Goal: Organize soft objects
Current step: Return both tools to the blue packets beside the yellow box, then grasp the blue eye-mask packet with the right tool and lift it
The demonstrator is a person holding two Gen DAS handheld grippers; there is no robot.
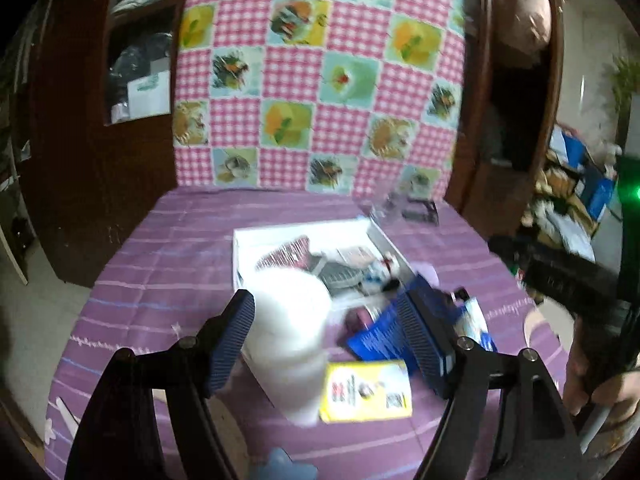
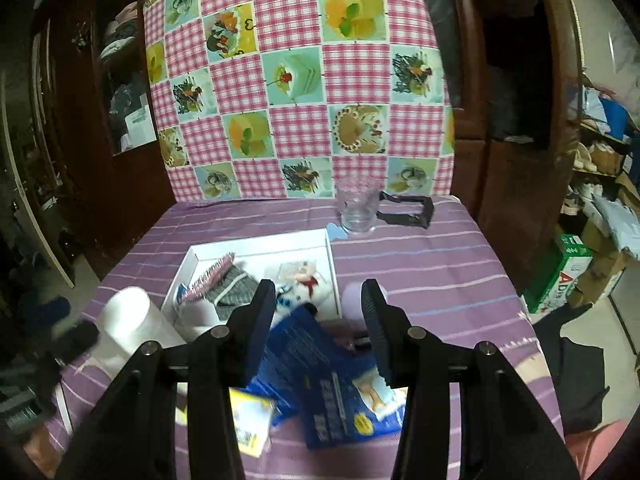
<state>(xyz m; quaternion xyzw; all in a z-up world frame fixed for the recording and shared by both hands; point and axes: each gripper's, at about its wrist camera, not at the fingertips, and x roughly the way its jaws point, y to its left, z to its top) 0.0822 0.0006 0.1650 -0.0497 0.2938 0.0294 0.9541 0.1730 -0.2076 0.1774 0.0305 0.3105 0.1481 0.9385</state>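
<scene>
On the purple striped table a white box point(image 1: 239, 248) point(image 2: 188, 260) holds a pink hairbrush point(image 2: 212, 274), a grey cloth point(image 2: 236, 290) and a small white plush toy point(image 2: 304, 276). A white foam roll point(image 1: 288, 328) point(image 2: 124, 320) lies between the fingers of my left gripper point(image 1: 330, 292). It rests against the left pad, and the right pad stands clear of it, so that gripper is open. My right gripper point(image 2: 320, 288) hovers open above blue packets point(image 2: 320, 376) point(image 1: 376, 340); nothing sits between its tips. A yellow packet point(image 1: 368, 390) lies at the front.
A clear glass point(image 2: 358, 208) and a black clip point(image 2: 408, 210) stand at the table's far side, before a pink checked cloth point(image 2: 300, 80). A lilac object point(image 2: 352, 296) lies right of the box. A hand point(image 1: 580, 380) shows at the right. Dark cupboards flank the table.
</scene>
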